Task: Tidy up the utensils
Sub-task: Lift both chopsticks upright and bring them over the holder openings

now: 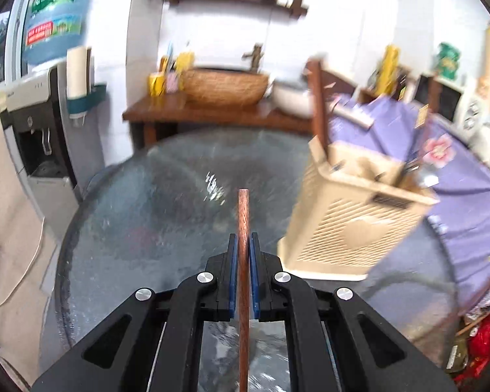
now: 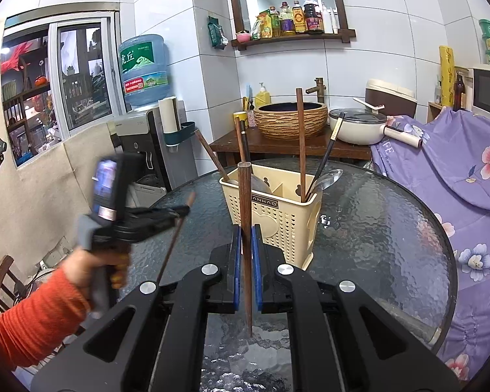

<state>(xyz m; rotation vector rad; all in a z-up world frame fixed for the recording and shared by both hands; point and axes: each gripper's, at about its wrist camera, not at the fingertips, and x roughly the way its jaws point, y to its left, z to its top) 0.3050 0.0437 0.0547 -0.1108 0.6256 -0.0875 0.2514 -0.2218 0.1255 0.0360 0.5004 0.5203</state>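
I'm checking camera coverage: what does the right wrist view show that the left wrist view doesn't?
Only the right wrist view: the left hand-held gripper from outside, shut on a chopstick, and the holder's spoon. Only the left: that chopstick seen between its own fingers. Both: the holder on the glass table; the right hand-held gripper is also shut on a chopstick.

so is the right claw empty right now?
No, the right claw is shut on a brown wooden chopstick that stands between its blue pads, in front of the beige utensil holder.
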